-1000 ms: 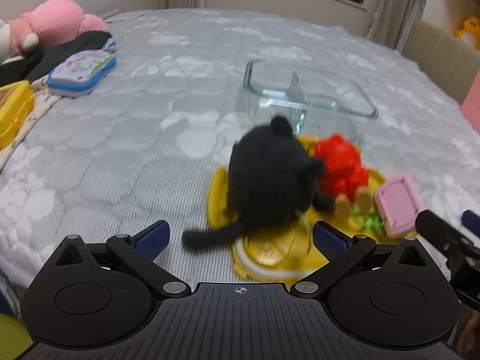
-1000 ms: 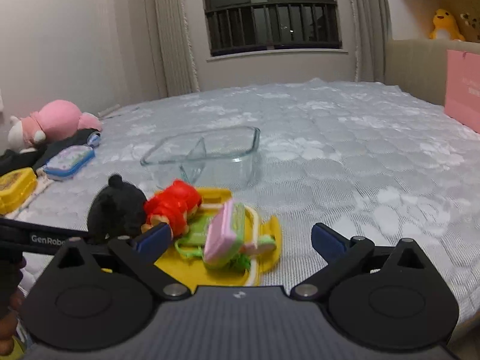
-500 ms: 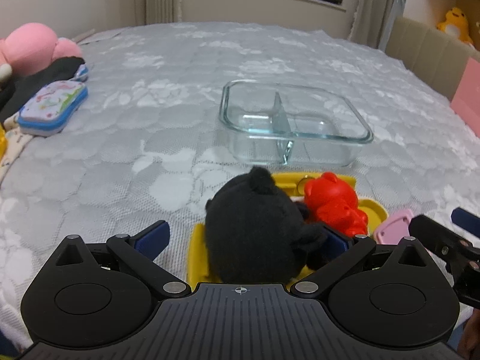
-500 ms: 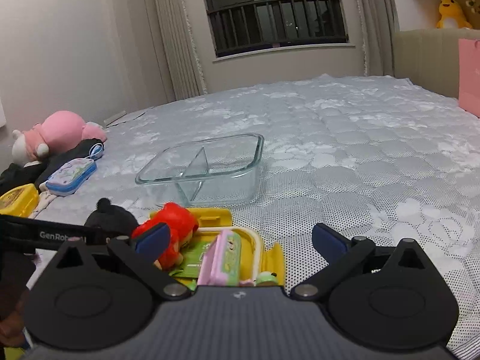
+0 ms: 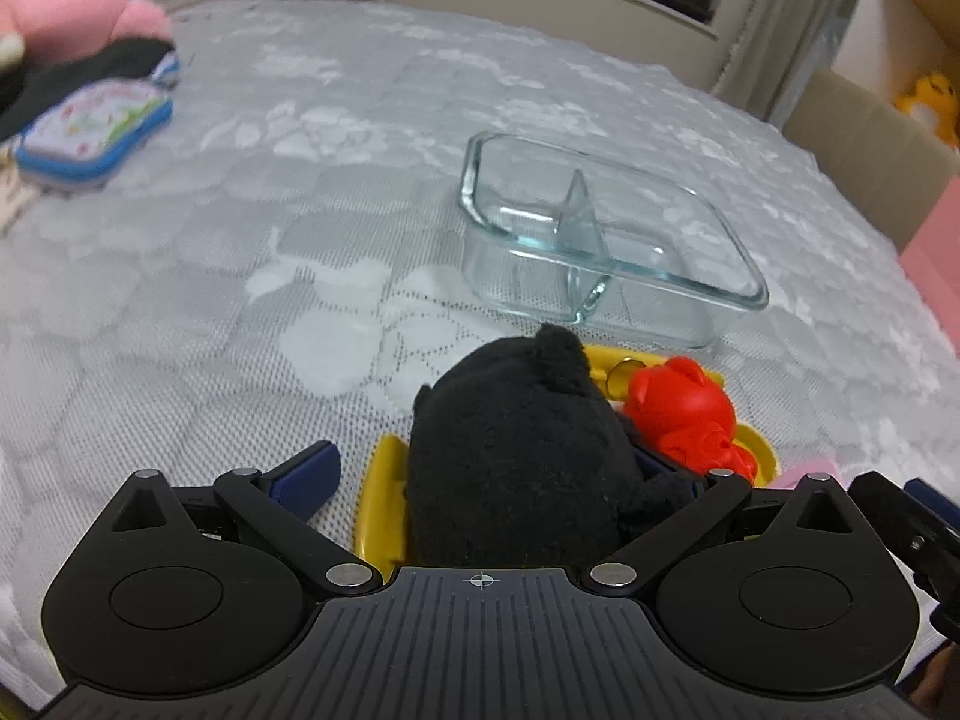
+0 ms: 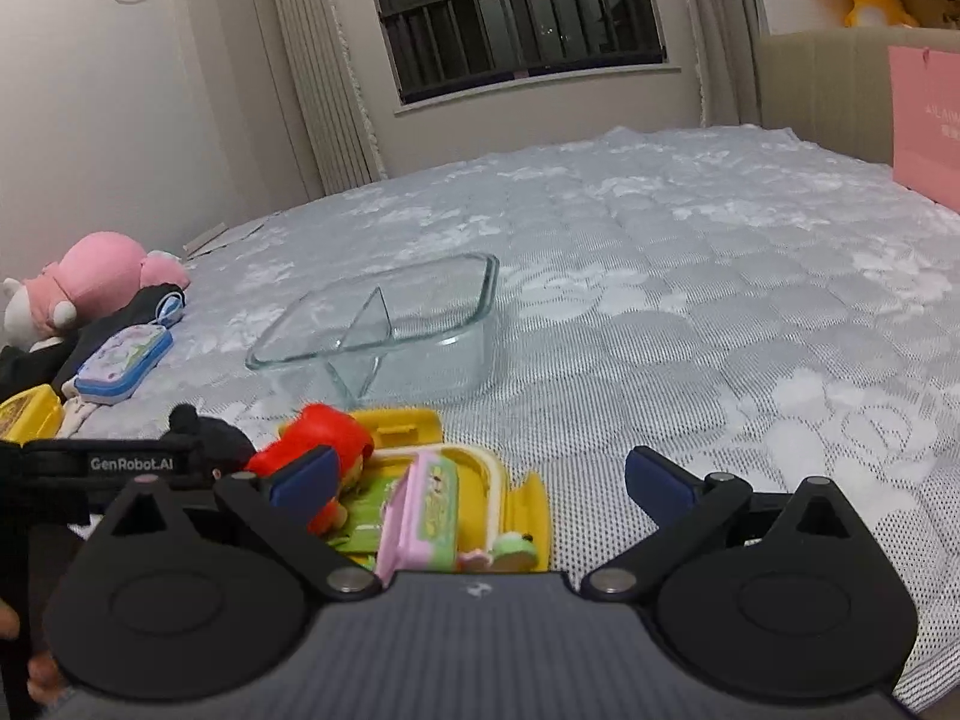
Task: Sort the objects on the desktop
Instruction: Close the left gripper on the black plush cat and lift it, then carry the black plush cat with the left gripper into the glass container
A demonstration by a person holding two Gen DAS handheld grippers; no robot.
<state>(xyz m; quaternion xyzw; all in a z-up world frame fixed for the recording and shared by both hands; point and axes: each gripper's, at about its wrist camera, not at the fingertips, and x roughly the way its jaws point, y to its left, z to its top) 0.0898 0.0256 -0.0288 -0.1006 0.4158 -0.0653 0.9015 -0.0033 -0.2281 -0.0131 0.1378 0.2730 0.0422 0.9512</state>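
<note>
A: What does the left gripper (image 5: 486, 471) have between its fingers?

B: A black plush toy (image 5: 516, 456), sitting over the near end of the yellow tray (image 5: 375, 498). The left finger (image 5: 306, 471) stands clear of the plush with bedcover showing between them. The right finger is almost wholly hidden behind the plush, so I cannot tell whether the jaws actually grip it.

A: And ahead of it?

B: A red bear figure (image 5: 684, 411) just right of the plush on the same tray, and beyond that the divided glass container (image 5: 606, 240), both compartments looking bare. A pink sliver (image 5: 804, 471) shows by the right linkage, mostly cut off.

A: The right gripper (image 6: 480, 480)?

B: Spread wide, grasping nothing. Between its fingers, low down, lies a pink case with a green lid (image 6: 420, 516), partly covered by the gripper body. Its left finger (image 6: 303, 477) overlaps the red bear. Far left, the blue-edged pouch (image 6: 123, 363) and pink plush (image 6: 99, 279) lie well apart; the left view blurs them.
</note>
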